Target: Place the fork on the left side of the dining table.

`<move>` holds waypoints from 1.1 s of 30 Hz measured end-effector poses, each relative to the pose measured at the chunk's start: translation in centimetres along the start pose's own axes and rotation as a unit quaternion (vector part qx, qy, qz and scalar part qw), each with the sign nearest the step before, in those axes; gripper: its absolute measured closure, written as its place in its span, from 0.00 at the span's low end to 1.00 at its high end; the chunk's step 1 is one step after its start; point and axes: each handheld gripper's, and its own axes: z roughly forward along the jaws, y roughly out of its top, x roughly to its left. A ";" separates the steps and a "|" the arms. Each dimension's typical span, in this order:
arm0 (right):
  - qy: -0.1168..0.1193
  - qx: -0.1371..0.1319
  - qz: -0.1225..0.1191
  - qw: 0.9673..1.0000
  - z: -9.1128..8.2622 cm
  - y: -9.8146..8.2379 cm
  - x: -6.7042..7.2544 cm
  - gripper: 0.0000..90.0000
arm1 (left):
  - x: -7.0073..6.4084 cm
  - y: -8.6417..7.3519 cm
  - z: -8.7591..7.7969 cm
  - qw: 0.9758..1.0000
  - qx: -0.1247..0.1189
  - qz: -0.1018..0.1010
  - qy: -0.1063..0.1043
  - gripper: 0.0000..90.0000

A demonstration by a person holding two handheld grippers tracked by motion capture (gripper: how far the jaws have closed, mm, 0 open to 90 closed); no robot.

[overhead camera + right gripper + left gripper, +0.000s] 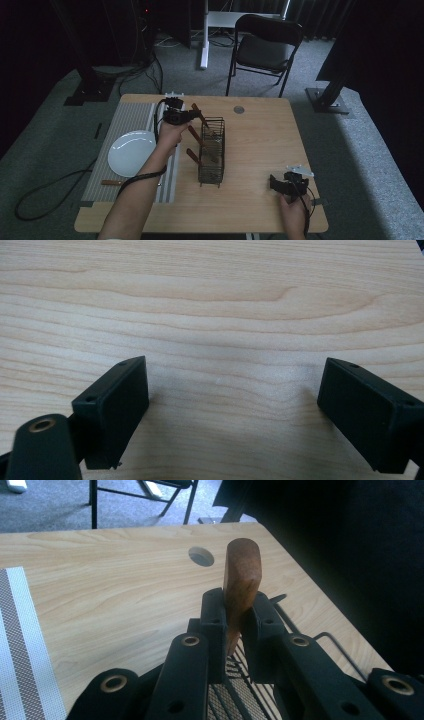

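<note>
The left gripper [235, 625] is closed on a wooden handle [241, 580], smooth, reddish-brown and rounded at its end; the handle is pinched between the two black matte jaws and stands up out of a dark wire basket [211, 150]; what is below the handle cannot be told. In the high view this gripper [192, 115] is held over the far end of the basket, whose thin wires make a narrow, long cage; more brown handles [194, 135] lean out at its left side. The right gripper [232, 410] is wide open and holds nothing; its blocky jaws are low over the pale wooden table [210, 300], with clear grain. A round white plate [131, 152] is seen on a grey ribbed mat [117, 125] left of the basket; one more brown-handled utensil [112, 182] lies near the plate; a black folding chair [267, 42] stands behind the table.
</note>
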 end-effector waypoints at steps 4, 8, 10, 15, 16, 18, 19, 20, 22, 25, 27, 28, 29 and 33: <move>0.000 0.000 0.000 1.000 0.0 0.0 0.0 0.14 | -0.3 0.4 -1.1 1.000 -0.009 0.000 0.003 0.90; 0.000 0.000 0.000 1.000 0.0 0.0 0.0 0.14 | -0.4 0.8 -2.2 1.000 -0.020 -0.018 0.007 0.90; 0.000 0.000 0.000 1.000 0.0 0.0 0.0 0.14 | -0.5 1.0 -2.7 0.999 -0.024 -0.027 0.011 0.90; 0.000 0.000 0.000 1.000 0.0 0.0 0.0 0.14 | -1.1 1.6 -4.0 0.999 -0.039 -0.024 0.009 0.90; 0.000 0.000 0.000 1.000 0.0 0.0 0.0 0.14 | -1.2 1.7 -4.2 0.999 -0.039 -0.022 0.009 0.90; 0.000 0.000 0.000 1.000 0.0 0.0 0.0 0.14 | -1.4 2.0 -4.7 0.999 -0.043 -0.019 0.008 0.90; 0.000 0.000 0.000 1.000 0.0 0.0 0.0 0.14 | -1.5 2.1 -5.1 0.999 -0.047 -0.017 0.011 0.90; 0.000 0.000 0.001 1.000 0.0 0.0 0.0 0.14 | -1.5 2.3 -5.4 0.999 -0.048 -0.016 0.011 0.90; 0.000 0.000 0.000 1.000 0.0 0.0 0.0 0.14 | -1.5 2.5 -6.0 0.998 -0.053 -0.014 0.012 0.90; 0.000 -0.001 0.000 1.000 0.0 0.0 0.0 0.14 | -1.4 3.1 -7.4 0.998 -0.065 -0.017 0.011 0.90; 0.000 -0.001 0.000 1.000 0.0 0.0 0.0 0.14 | -1.4 3.5 -8.2 0.997 -0.070 -0.013 0.014 0.90; 0.000 0.000 0.000 1.000 0.0 0.0 0.0 0.14 | -1.4 3.6 -8.5 0.997 -0.072 -0.013 0.017 0.90; 0.000 0.000 0.000 1.000 0.0 0.0 0.0 0.14 | -1.3 4.0 -9.2 0.997 -0.074 -0.012 0.022 0.89; 0.000 0.000 0.000 1.000 0.0 0.0 0.0 0.14 | -0.9 4.2 -10.2 0.996 -0.080 -0.012 0.029 0.90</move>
